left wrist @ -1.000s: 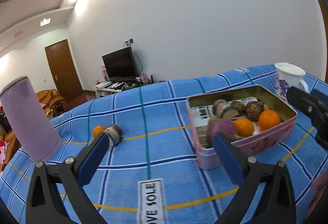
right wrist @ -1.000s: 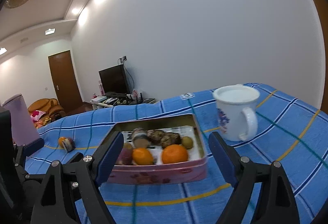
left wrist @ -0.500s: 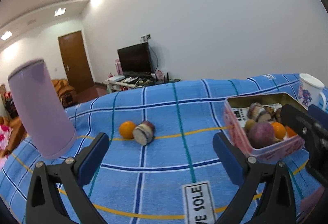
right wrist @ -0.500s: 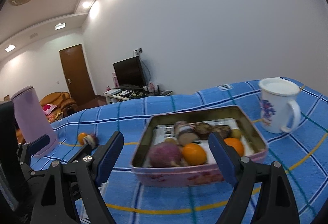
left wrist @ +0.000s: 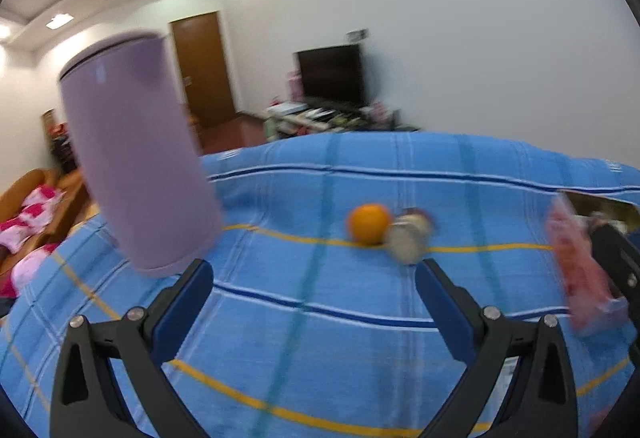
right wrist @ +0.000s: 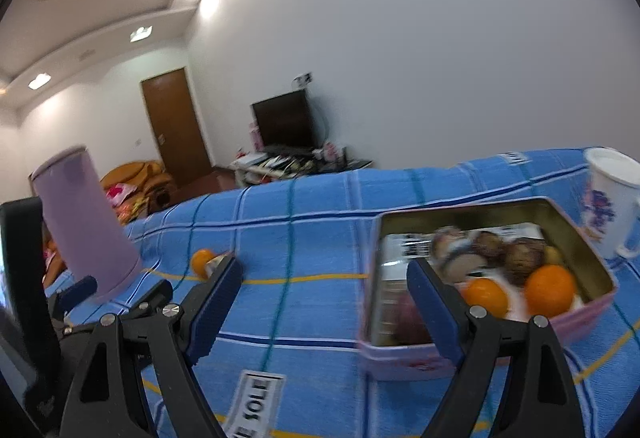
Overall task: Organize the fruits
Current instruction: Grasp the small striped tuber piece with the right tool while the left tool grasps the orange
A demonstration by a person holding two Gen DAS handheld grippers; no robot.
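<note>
Reach step, judging by aim. Left gripper (left wrist: 312, 278) and right gripper (right wrist: 324, 278) both spread, empty. Loose orange (left wrist: 369, 223) touching cut fruit (left wrist: 408, 240), well left of tin (right wrist: 576, 226). Next: straddle orange, close gently.

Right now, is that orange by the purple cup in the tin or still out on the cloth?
Out. The orange lies on the blue cloth beside a cut fruit, well apart from the tin.

White cloth label (right wrist: 256, 402) reads partly "SOLE"
</note>
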